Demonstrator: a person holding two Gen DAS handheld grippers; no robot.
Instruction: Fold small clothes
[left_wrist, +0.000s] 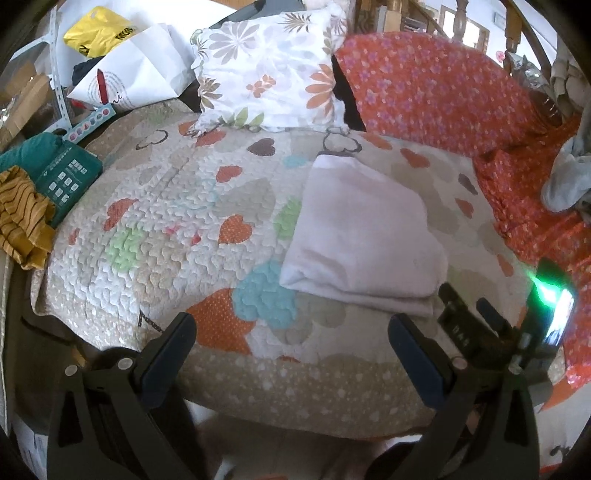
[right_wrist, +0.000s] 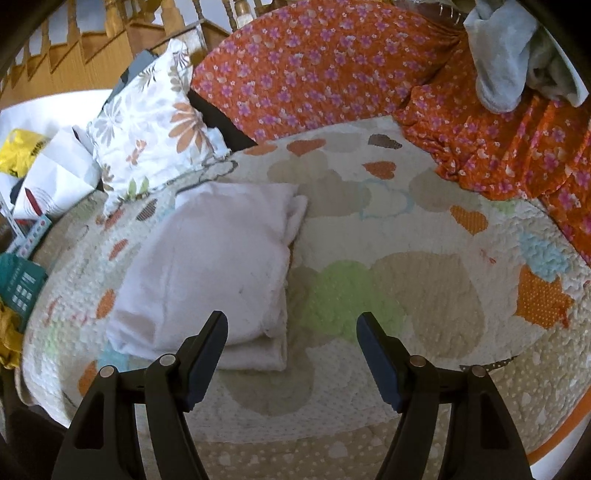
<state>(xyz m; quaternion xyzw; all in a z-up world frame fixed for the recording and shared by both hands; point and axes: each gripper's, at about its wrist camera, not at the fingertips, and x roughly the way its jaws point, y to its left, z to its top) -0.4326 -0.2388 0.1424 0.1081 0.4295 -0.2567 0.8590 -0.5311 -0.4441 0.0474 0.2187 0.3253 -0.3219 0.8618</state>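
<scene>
- Heart-print quilt (left_wrist: 177, 206) covers the bed; floral pillow (left_wrist: 269, 70) behind.
- Folded white garment (right_wrist: 207, 266) lies flat on quilt.
- Left tool (left_wrist: 291, 332), right tool (right_wrist: 291, 328): both released, empty.
- Yellow bag (left_wrist: 99, 33) print unreadable.

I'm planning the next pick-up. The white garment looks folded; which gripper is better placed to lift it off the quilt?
Probably the right. The right gripper hangs open with one finger already over the near edge of the folded white garment. The left gripper is open too, but sits off the garment's side.
</scene>
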